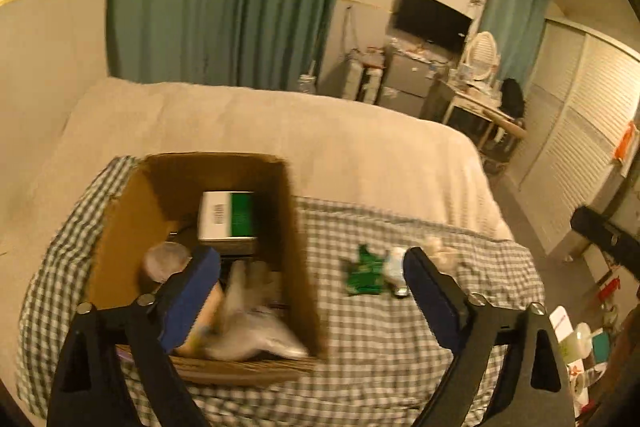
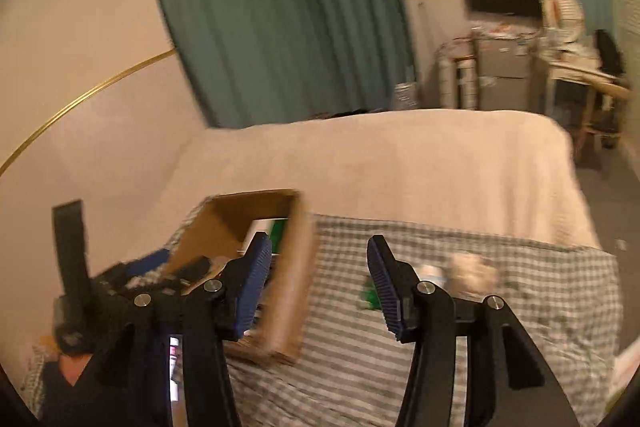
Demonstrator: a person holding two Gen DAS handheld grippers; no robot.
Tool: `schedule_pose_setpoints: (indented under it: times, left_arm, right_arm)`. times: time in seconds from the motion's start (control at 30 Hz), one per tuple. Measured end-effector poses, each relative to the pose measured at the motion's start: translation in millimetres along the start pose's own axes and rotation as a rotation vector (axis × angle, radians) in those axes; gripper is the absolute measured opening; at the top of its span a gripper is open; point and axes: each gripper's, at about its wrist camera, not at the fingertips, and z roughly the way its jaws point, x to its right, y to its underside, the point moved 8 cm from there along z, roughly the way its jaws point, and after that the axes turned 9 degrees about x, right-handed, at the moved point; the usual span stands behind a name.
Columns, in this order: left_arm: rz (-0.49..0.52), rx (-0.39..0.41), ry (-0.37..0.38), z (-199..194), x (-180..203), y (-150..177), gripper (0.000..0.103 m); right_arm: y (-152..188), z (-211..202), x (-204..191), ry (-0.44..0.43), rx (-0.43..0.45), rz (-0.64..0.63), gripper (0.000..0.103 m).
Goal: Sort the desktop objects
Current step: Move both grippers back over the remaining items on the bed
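Both grippers hover empty over the bed, between the box and the loose items.

The left gripper (image 1: 312,291) and right gripper (image 2: 320,291) have their blue-padded fingers (image 1: 192,299) spread apart, gripping nothing. The open brown cardboard box (image 1: 298,247) sits on the green-and-white checked cloth (image 1: 400,347) as the collecting bin; it already contains a white-and-green carton (image 1: 228,215), a round clear lid (image 1: 166,261) and blurred pale packaging. Unsorted, well right of the box, lie a crumpled green foil packet (image 1: 364,273), a small white-and-blue bottle (image 1: 394,263) touching it, and a fluffy beige lump (image 2: 474,273) just beyond. The box's tall right wall stands between them and the bin.
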Motion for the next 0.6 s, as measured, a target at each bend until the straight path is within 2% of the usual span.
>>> schedule_pose_setpoints:
  times: [0.1,0.27,0.43,0.6]
  left_arm:
    - [0.0,-0.011,0.018,5,31,12,0.101]
    - [0.02,-0.09,0.018,38,72,53,0.101]
    - [0.06,-0.145,0.0,83,96,85,0.101]
    - [0.083,-0.163,-0.034,129,95,112,0.101]
  right_arm:
    - [4,-33,38,0.068,0.023,0.014,0.05]
    - [33,-62,101,0.174,0.035,0.037,0.051]
    - [67,-50,139,0.232,-0.001,0.007,0.051]
    - [87,-14,160,0.217,-0.014,-0.008,0.051]
